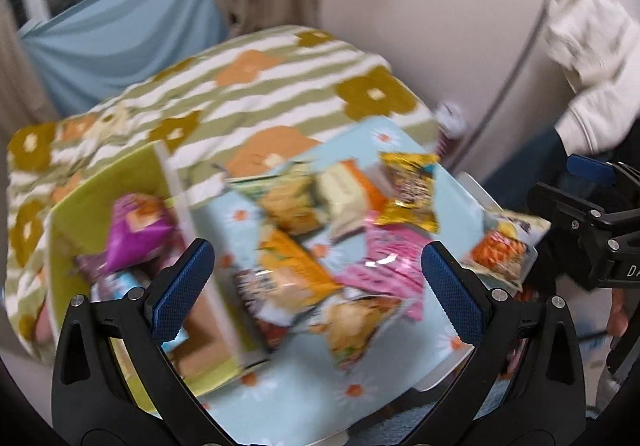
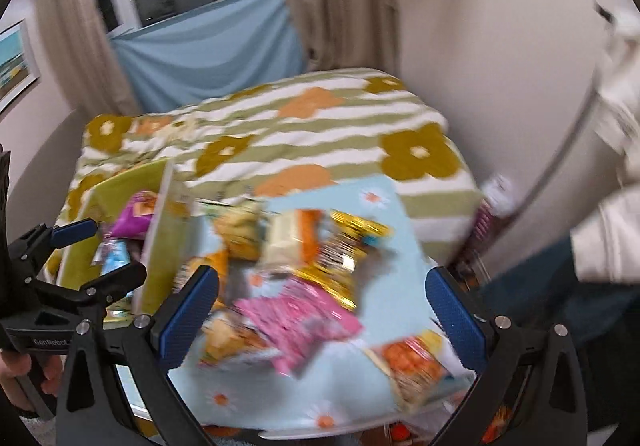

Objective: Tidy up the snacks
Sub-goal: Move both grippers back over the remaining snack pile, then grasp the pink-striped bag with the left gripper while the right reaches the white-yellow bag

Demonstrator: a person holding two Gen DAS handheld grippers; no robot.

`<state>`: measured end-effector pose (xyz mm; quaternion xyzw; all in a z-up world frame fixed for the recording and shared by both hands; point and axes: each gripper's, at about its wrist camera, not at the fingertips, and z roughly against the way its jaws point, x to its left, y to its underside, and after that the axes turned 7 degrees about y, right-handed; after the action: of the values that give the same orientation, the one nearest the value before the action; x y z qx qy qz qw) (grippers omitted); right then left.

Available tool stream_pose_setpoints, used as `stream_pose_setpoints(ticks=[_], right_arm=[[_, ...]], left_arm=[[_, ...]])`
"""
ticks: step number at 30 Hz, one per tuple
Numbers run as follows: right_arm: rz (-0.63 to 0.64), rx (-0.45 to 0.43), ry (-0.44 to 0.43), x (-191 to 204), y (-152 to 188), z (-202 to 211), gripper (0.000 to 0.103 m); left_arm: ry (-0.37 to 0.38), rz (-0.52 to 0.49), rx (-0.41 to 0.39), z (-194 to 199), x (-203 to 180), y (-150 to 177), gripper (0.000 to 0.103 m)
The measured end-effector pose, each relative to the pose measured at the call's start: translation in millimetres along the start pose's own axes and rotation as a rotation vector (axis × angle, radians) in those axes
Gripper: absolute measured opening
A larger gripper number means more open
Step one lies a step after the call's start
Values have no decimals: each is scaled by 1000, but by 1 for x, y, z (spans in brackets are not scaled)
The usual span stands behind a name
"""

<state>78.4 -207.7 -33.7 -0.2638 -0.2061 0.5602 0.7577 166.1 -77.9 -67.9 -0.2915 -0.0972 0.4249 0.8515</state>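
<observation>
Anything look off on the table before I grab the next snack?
One thing: the orange snack packet at the near right of the blue daisy tablecloth seems to overhang the table edge, so it could slip off. The other packets lie in a loose pile, unsorted. Both views are motion-blurred, so finer damage can't be judged.

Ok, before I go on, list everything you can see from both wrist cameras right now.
box: one, lime green, left on the table, holding a purple packet and others
snack packets: several, blurred, loose on the table
pink packet: one, middle of the pile
gold packet: one, far side of the pile
orange packet: one, at the table's right edge
tablecloth: one, pale blue with daisies
blanket: one, green-striped with flowers, behind the table
left tool: open, empty
right tool: open, empty
</observation>
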Motion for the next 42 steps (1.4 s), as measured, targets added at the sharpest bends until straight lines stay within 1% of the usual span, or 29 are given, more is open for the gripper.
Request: stream_pose_setpoints(ticks=[2,5,9,11,14,19,23,28,31,33,34,35,38,42], right_arm=[[-53,22,26,-20,9,-4,103],[-127,54,72,-47,24,-11,103],[-217,111,117,-72,45,-27,103],[-258,141,142,-79,57,-36,103],[-313,180,162,-89,73,-49,103],[-370,223,175,-93,93,-69,103],[-395,241,182,-94,101,-85,103],[-400,246,212,-95,102,-100,103],[-404,243,222,-94,102,-105,103],[-404,243,226,-92,102,-108,103],[-402,242,229,-92,102,-109,103],[-398,240,234,-92,102,-111,103],[-395,241,244,-94,101,-116,103],[-400,242,245,-95,100,-121,103]], left_arm=[[28,-48,42,-20,-18,-5,103],[63,-98,101,-47,-36,-6,103],[99,-142,177,-85,-49,-2,103],[108,-166,219,-104,-55,3,103],[115,-174,274,-130,-58,11,103],[107,-177,321,-158,-56,23,103],[118,-210,375,-179,-59,30,103],[129,-222,394,-191,-60,35,102],[127,-220,413,-199,-59,37,94],[149,-210,423,-206,-58,36,90],[157,-207,427,-207,-57,36,85],[165,-203,429,-209,-57,36,83],[171,-207,421,-209,-58,35,79],[170,-214,419,-205,-61,37,77]])
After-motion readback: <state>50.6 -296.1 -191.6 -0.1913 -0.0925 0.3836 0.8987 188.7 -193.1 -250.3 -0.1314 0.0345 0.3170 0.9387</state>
